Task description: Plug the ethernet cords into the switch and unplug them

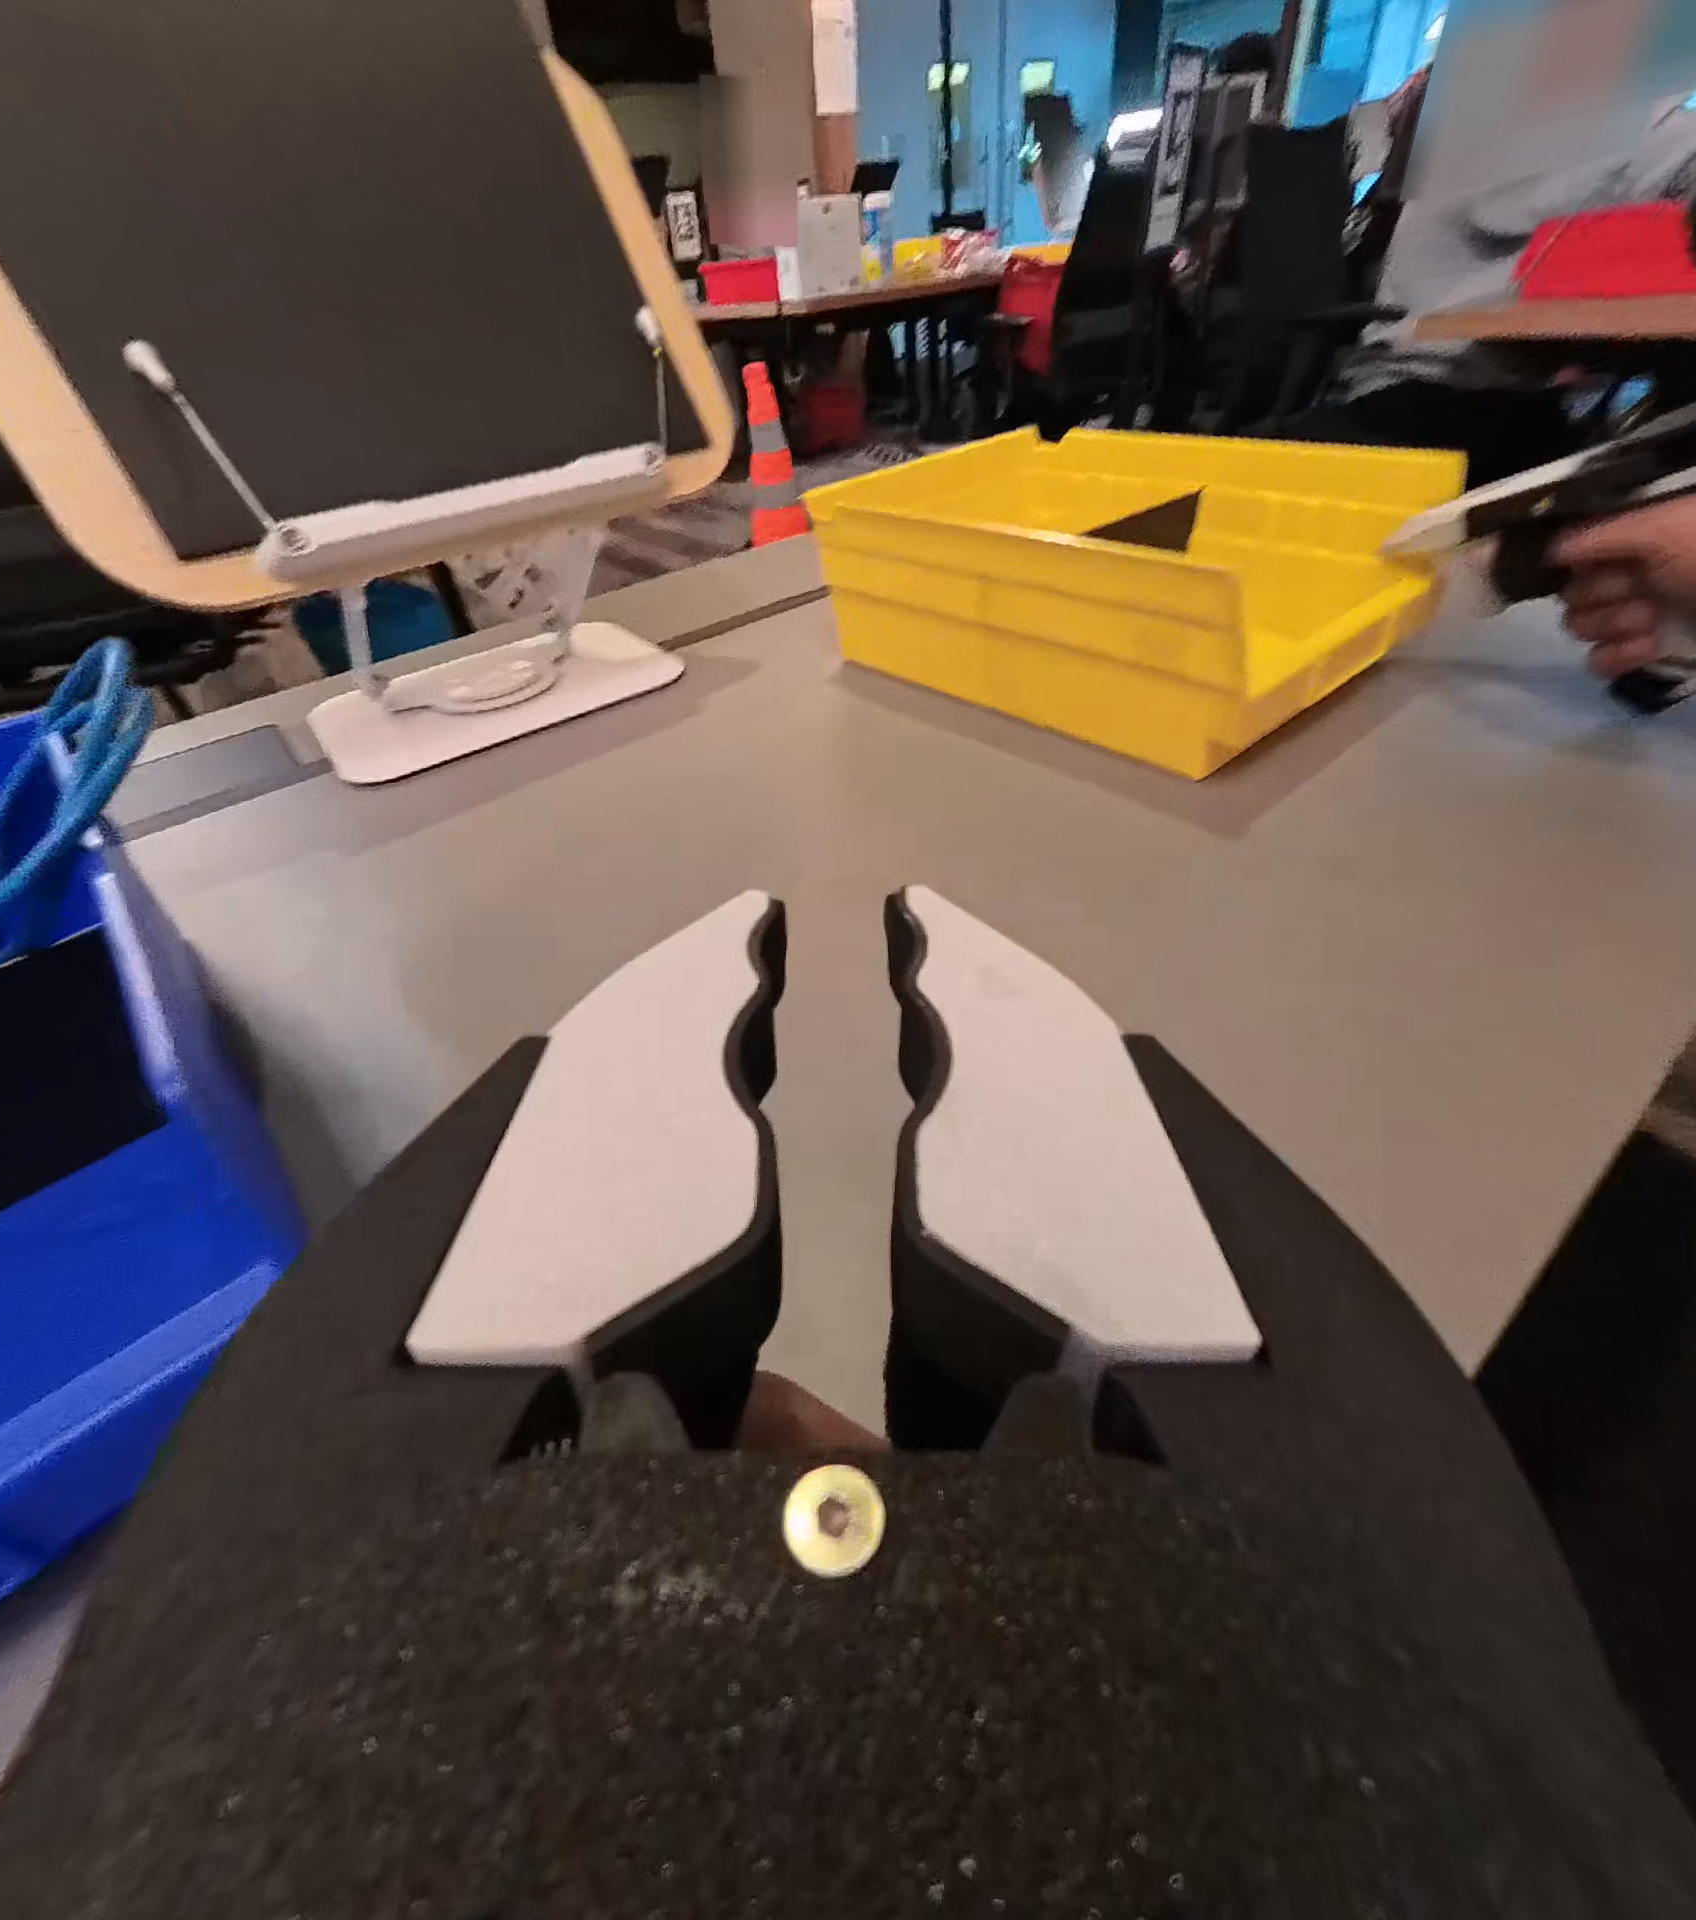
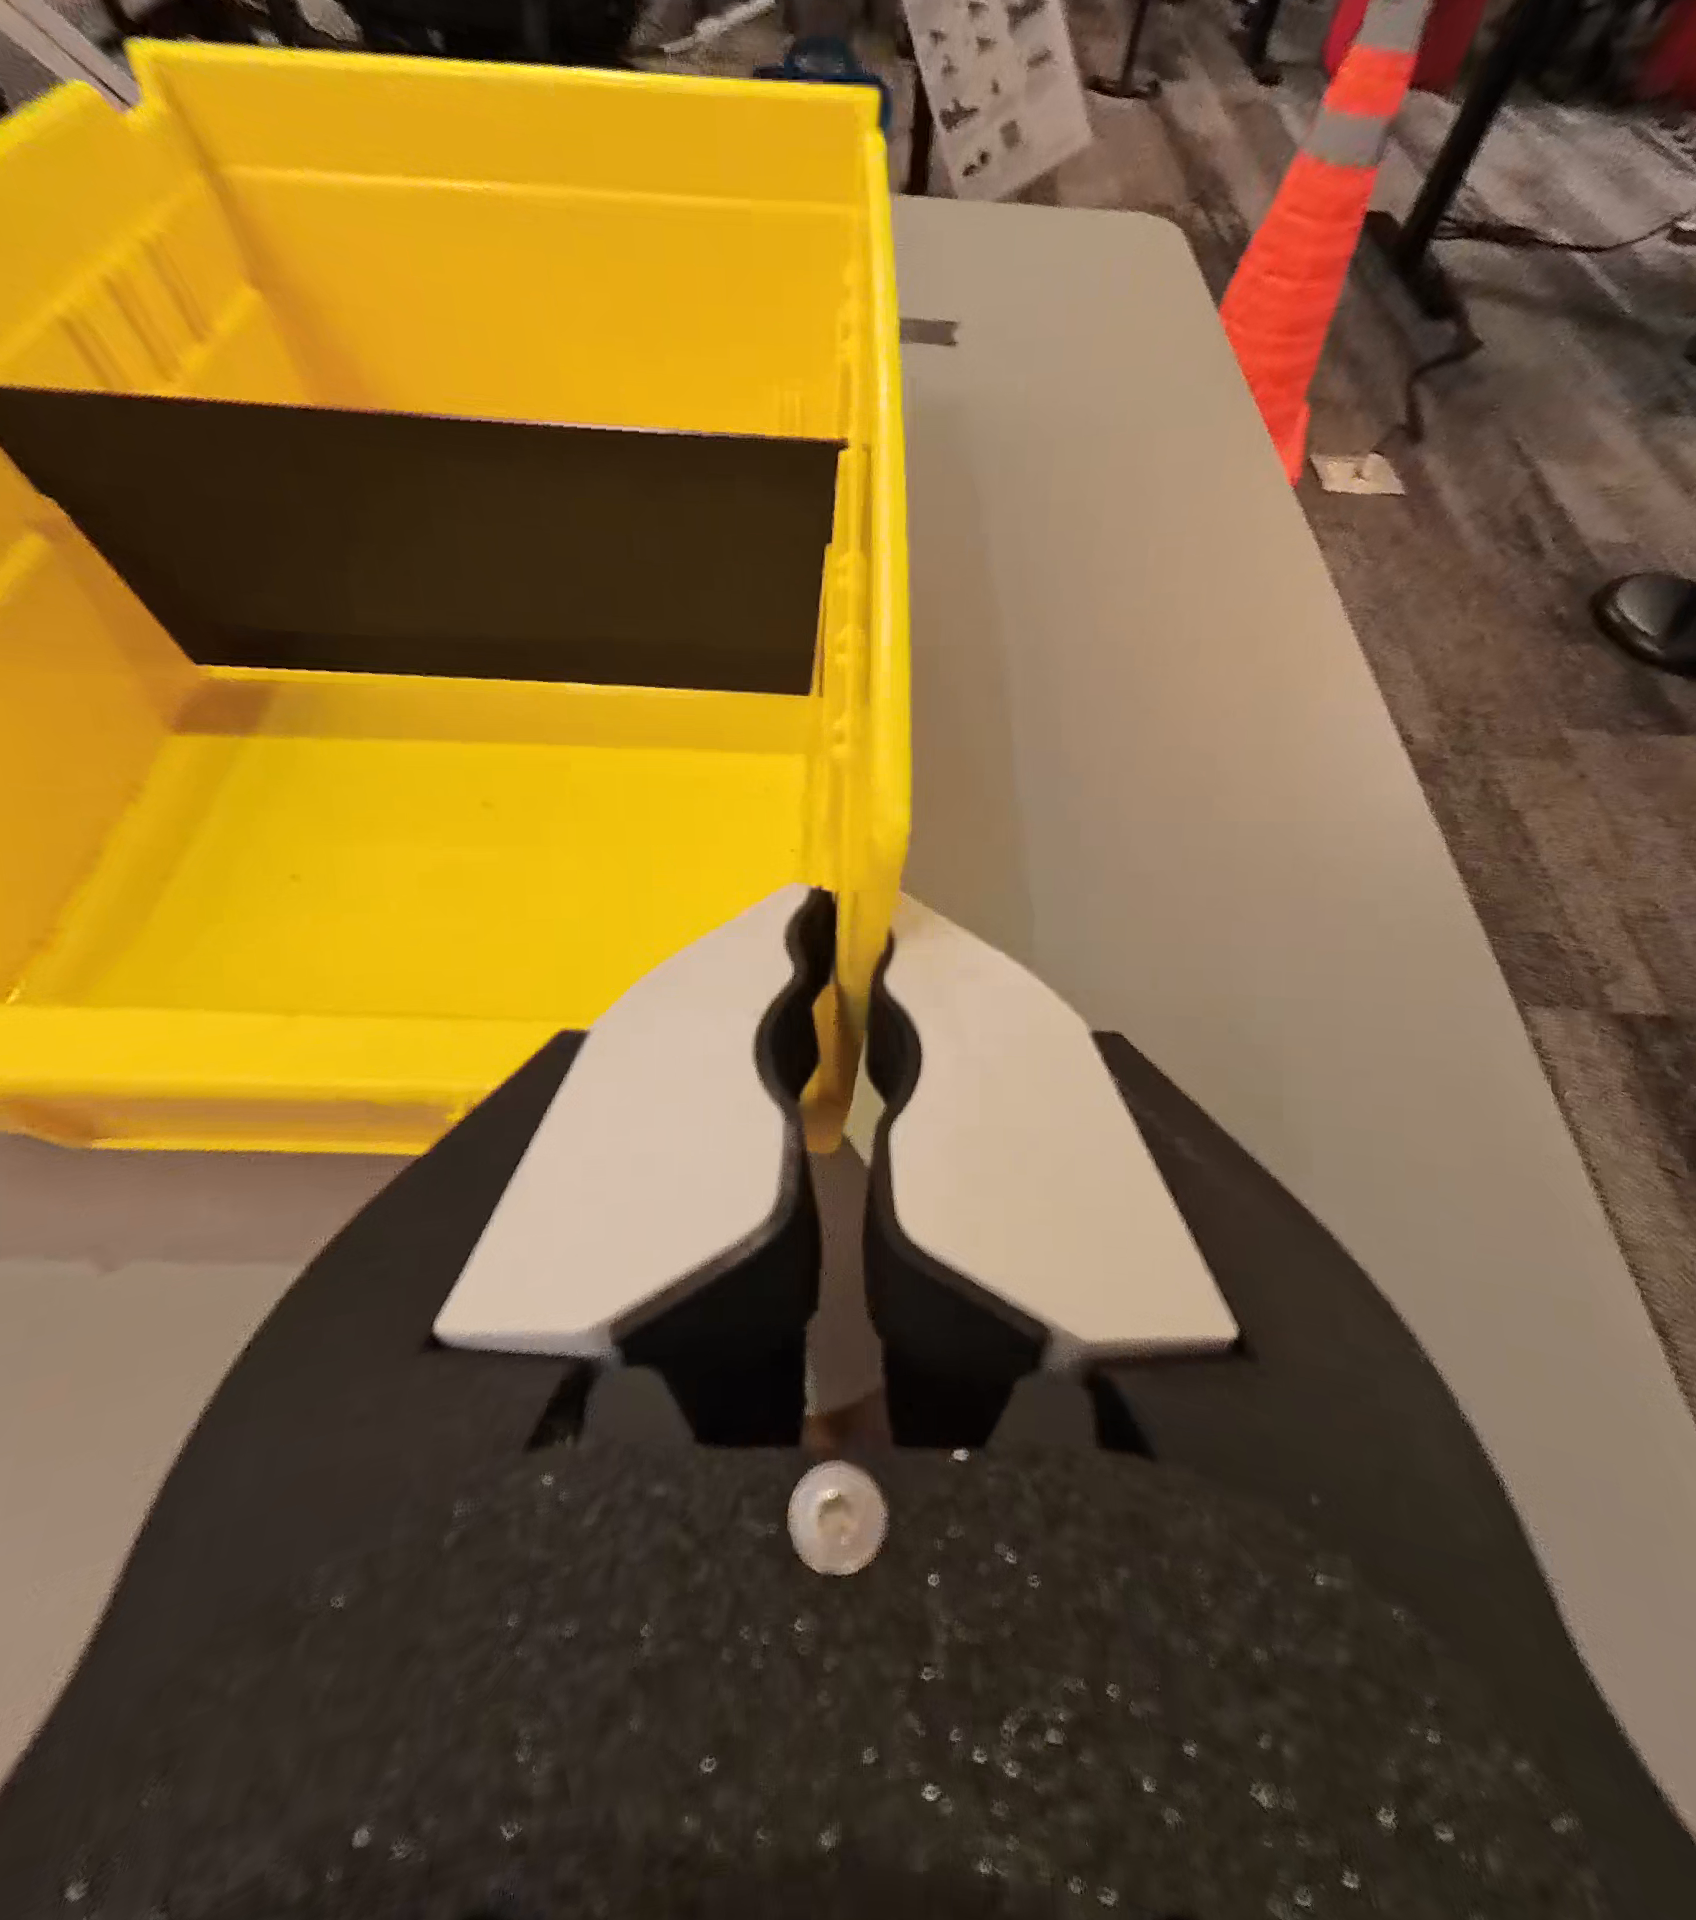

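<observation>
While the right gripper (image 2: 849, 925) pinches the side wall of the yellow plastic bin (image 2: 387, 831) near its front corner, drag it slowly and level across the grey bench (image 2: 1135, 727). Left gripper (image 1: 833, 914) is spread, holding nothing. Blue ethernet cord (image 1: 44, 790) sits in the blue bin (image 1: 75, 1351), far left of the yellow one; switch probably hidden there.

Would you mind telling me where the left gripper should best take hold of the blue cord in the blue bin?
Probably the loop of the blue cord that rises above the blue bin. Come from above with the left gripper, fingers straddling the strands: they stand clear of the bin's rim, while the rest lies hidden inside. The plug ends are not visible.
</observation>
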